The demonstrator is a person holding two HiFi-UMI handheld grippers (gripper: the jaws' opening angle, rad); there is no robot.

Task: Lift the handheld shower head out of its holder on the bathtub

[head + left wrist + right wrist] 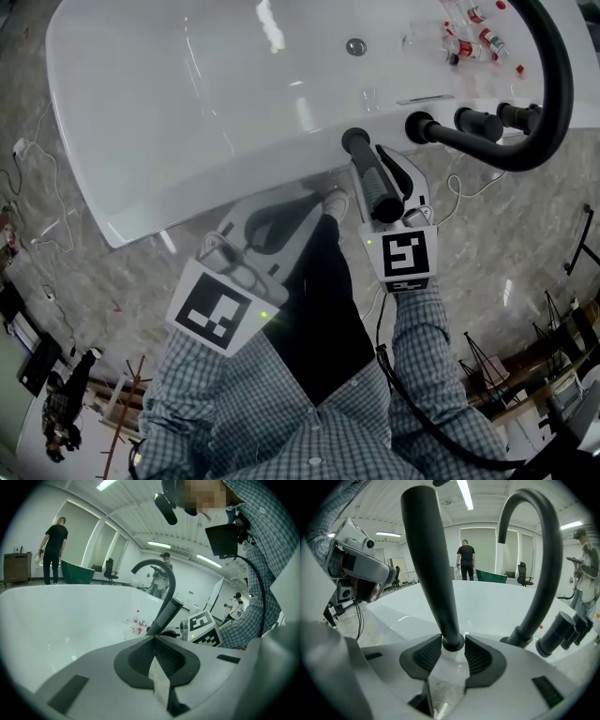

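A marbled floor [506, 253] lies under a white bathtub [187, 112], which fills the upper part of the head view. A drain [355, 45] sits in the tub's bottom. On the rim at the right, a black faucet spout [553, 84] arches up and over, with two black tap handles [478, 122] at its foot. Just left of these the black handheld shower head [429, 564] stands seated in its holder [453, 643] on the tub's near rim, its long handle leaning towards the person. The right gripper [453, 654] is at that holder. Its fingers [426, 656] stand wide apart, with the foot of the shower head between them and a pad just beside it on each side; they are not clamped on it. The left gripper [157, 656] hovers beside the tub's outer wall, left of the right one and apart from it. Its fingers [168, 653] are pressed together on nothing. A few small red-capped bottles [473, 42] lie inside the tub near the spout.
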